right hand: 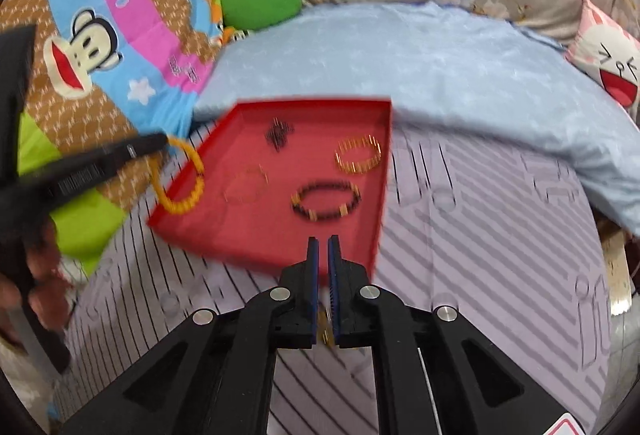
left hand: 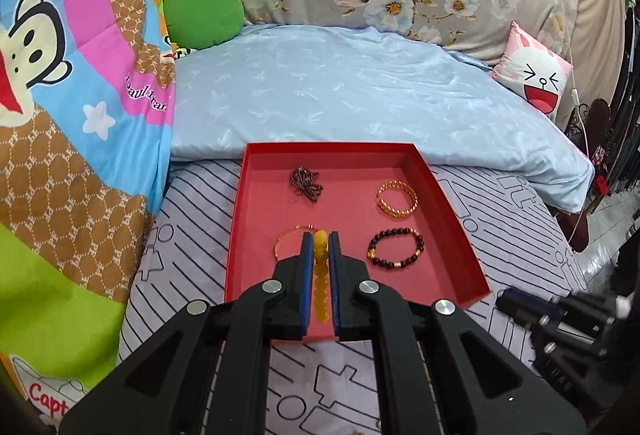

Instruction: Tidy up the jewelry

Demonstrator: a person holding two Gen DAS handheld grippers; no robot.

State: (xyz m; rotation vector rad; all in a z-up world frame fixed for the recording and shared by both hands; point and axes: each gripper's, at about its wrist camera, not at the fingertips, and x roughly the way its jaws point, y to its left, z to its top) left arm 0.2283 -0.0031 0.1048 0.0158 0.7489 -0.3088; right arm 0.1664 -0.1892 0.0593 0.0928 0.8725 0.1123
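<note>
Yellow bead bracelet (left hand: 320, 267): clamped between the fingers of the left gripper (left hand: 320, 239), hanging as a loop over the near-left edge of the red tray (left hand: 448, 195); seen from the right wrist view as a dangling loop (right hand: 188, 179).
Left gripper: fingers narrow, pinching the yellow beads.
Right gripper (right hand: 323, 241): fingers nearly together over the tray's near edge; something small and gold glimpsed low between them, too blurred to name, so holding or not cannot be told.
Tray contents: thin gold bangle (left hand: 286, 245) at near left of the tray, just beside the left fingers; dark bead bracelet (left hand: 396, 248) at near right; gold chain cuff (left hand: 397, 199) at far right; dark tangled cord (left hand: 306, 182) at far left.
Tray position: on the striped bed sheet (left hand: 516, 219), in front of the pale blue quilt (left hand: 360, 91).
Stage, as judged: yellow bracelet about to be laid in the tray.
Risk: release too near the tray wall, leaving the loop draped over the rim or slid onto the sheet.
Risk: landing on the thin bangle and tangling with it.
Risk: soft bedding under the tray, likely to tilt if the fingers press on the rim.
</note>
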